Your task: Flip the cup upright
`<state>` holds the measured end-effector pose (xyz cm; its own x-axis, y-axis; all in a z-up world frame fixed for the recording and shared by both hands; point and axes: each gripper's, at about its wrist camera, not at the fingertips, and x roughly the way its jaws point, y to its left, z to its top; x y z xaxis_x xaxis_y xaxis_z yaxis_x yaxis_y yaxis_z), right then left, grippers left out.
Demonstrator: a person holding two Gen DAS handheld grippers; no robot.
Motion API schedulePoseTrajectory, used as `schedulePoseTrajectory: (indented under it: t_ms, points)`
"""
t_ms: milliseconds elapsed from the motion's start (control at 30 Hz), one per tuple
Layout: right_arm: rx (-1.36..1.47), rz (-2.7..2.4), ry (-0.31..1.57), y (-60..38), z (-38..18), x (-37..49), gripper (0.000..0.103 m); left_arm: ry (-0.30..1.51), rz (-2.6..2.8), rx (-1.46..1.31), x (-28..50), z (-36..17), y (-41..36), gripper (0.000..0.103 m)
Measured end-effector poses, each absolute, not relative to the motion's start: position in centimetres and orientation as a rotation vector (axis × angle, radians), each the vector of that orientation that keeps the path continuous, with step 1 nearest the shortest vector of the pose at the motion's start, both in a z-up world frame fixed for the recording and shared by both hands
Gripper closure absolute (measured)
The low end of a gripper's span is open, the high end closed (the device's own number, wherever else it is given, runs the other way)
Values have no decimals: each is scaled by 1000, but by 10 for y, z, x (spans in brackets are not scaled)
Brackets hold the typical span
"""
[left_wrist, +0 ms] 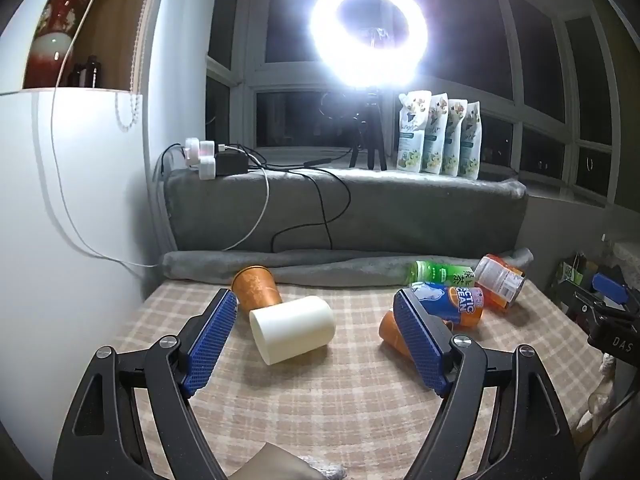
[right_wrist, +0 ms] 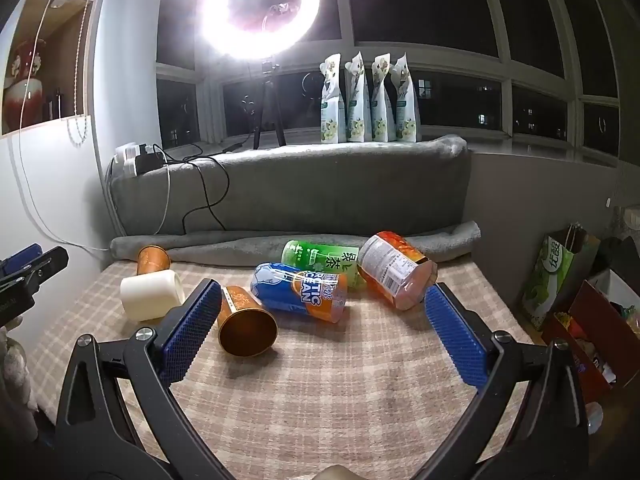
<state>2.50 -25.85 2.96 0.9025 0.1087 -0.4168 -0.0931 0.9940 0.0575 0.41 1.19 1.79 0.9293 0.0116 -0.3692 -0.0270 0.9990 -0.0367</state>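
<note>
A cream cup (left_wrist: 292,330) lies on its side on the checked cloth (left_wrist: 320,400), between the fingers of my open left gripper (left_wrist: 316,304), slightly ahead of them. An orange cup (left_wrist: 256,286) lies on its side just behind it. A second orange cup (left_wrist: 394,332) lies partly hidden behind my right blue pad. In the right wrist view my right gripper (right_wrist: 322,296) is open and empty; that second orange cup (right_wrist: 244,322) lies next to its left finger, mouth toward me. The cream cup (right_wrist: 150,294) and the far orange cup (right_wrist: 152,260) lie to the left.
A blue Arctic Ocean bottle (right_wrist: 300,292), a green tea bottle (right_wrist: 324,260) and an orange-labelled bottle (right_wrist: 394,272) lie on the cloth. A grey blanket-covered ledge (right_wrist: 300,192) with cables rises behind. A ring light (right_wrist: 260,4) and pouches (right_wrist: 368,100) stand on it. Bags and boxes (right_wrist: 580,300) sit right.
</note>
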Motion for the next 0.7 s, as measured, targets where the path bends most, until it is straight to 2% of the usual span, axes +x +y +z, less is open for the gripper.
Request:
schedulePoseTrajectory:
  t_ms: [700]
  points:
    - [34, 102, 430, -257, 30, 27, 0, 368, 22, -29, 0, 13, 8, 22]
